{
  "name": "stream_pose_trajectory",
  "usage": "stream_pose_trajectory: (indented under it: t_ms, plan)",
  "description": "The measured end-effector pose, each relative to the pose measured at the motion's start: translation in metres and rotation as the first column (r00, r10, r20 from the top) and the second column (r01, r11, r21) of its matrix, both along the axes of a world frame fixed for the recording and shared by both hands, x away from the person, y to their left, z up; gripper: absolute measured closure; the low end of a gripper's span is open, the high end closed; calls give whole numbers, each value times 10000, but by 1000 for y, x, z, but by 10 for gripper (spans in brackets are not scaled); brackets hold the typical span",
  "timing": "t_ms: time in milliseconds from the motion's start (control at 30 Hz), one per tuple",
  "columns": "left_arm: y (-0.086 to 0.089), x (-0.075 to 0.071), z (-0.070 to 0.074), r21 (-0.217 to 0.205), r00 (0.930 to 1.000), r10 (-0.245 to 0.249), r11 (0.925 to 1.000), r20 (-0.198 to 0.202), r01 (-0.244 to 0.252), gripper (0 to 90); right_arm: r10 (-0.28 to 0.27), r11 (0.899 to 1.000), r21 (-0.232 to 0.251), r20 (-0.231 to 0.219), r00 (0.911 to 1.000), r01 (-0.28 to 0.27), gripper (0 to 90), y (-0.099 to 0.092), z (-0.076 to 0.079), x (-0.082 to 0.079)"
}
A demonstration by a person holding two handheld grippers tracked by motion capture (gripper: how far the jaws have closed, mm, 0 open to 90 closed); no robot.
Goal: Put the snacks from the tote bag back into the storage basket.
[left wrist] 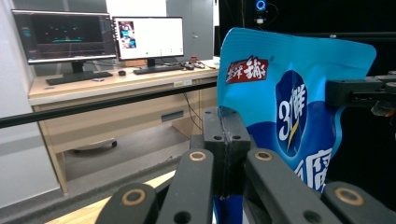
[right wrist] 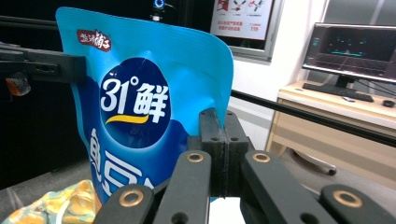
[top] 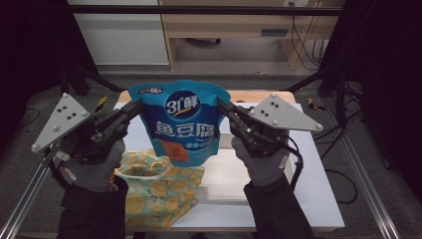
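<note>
Blue snack bag (top: 180, 119) held up in the air between the two grippers, upright, printed face toward the person. Left gripper (top: 133, 107) has its jaws clamped on the bag's left edge near the top; right gripper (top: 222, 105) is clamped the same way on the opposite edge. In the left gripper view the jaws stand pressed together with the bag's edge (left wrist: 280, 107) caught between them, and the right gripper view shows the same pinch on its side (right wrist: 140, 93). Below the left gripper and the bag's lower corner lies a yellow-patterned cloth bag (top: 157, 186) on the white table (top: 318, 199), its mouth seemingly open upward (hard to be sure, the snack bag covers part of it). A flat white tray or box (top: 224, 179) sits under the right gripper. Step in hand, as I judge it: carrying the snack bag over for packing into the cloth bag. Next move likely calls for both hands to travel together toward the cloth bag's mouth, keeping the edges taut, then lowering the bottom corner in first before either grip lets go.
</note>
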State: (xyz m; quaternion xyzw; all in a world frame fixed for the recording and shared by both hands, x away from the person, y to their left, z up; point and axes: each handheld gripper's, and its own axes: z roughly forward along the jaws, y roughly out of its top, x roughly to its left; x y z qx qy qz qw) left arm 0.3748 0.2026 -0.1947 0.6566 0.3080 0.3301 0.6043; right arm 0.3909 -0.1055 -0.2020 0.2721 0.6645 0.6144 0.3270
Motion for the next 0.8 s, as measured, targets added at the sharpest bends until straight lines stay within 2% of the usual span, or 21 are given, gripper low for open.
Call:
stream_pose_trajectory:
  t_ms: [400, 800]
  plan:
    - [-35, 7, -9, 17, 9984, -530, 9986, -187, 531, 900, -484, 9988, 95, -77, 9988, 485, 900, -36, -8, -8]
    - [-60, 12, -21, -8, 9948, -966, 9953, -334, 966, 900, -903, 9959, 70, -183, 9957, 904, 900, -62, -20, -12]
